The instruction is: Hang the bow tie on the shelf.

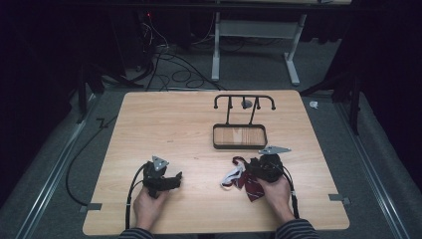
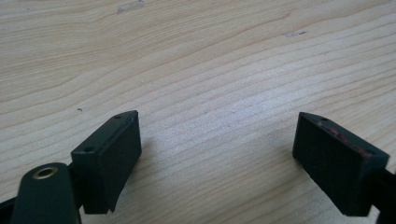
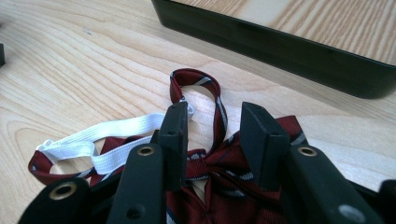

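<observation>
A dark red striped tie (image 3: pixel 224 196) with a white elastic neck band (image 3: pixel 116 128) lies crumpled on the wooden table (image 1: pixel 164 124), near the front right. My right gripper (image 3: pixel 215 123) sits low over it, one jaw on each side of the knot, with a gap still showing between pads and cloth. In the high view the tie (image 1: pixel 253 193) pokes out beside the right gripper (image 1: pixel 249 170). My left gripper (image 2: pixel 217 126) rests at the front left (image 1: pixel 174 178), jaws wide open over bare wood.
A black stand with a shallow tray base (image 1: pixel 240 145) and a hooked top bar (image 1: pixel 244 98) stands at the back of the table, just beyond the right gripper; its tray wall (image 3: pixel 280 44) is close ahead. Cables trail off the front edge.
</observation>
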{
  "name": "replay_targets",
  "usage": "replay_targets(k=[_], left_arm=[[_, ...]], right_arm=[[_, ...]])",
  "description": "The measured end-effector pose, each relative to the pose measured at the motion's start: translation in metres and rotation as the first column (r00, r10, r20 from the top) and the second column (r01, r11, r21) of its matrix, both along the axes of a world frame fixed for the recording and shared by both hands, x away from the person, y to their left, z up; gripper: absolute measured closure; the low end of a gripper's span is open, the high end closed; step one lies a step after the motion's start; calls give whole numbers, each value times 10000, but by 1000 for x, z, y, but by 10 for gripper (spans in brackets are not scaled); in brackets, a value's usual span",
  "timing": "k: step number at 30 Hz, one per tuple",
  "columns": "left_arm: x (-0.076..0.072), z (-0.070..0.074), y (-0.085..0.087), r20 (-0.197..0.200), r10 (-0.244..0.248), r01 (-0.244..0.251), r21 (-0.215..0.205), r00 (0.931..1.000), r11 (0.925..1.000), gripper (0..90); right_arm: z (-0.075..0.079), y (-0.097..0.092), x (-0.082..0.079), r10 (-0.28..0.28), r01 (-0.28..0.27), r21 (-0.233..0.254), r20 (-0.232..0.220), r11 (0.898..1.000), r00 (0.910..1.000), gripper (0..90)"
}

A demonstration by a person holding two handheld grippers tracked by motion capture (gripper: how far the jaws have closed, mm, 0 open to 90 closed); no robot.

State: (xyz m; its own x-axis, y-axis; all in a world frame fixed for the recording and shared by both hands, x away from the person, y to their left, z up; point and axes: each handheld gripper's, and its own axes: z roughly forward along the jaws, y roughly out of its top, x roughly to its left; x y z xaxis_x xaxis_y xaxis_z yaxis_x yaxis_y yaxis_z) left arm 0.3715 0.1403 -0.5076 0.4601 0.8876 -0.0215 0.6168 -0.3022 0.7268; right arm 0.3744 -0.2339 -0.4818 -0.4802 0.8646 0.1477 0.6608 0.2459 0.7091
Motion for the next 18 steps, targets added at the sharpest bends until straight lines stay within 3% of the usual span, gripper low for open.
replay_targets(k=[14, 18], left_arm=[[0, 0, 0, -2, -3, 3, 3, 10000, 10000, 158], [0, 0, 0, 1, -3, 3, 3, 10000, 10000, 158]], right_arm=[[-10, 9, 9, 154, -174, -449, -446, 9988, 9989, 725], [-11, 12, 6, 167, -182, -891, -177, 9959, 9997, 784]])
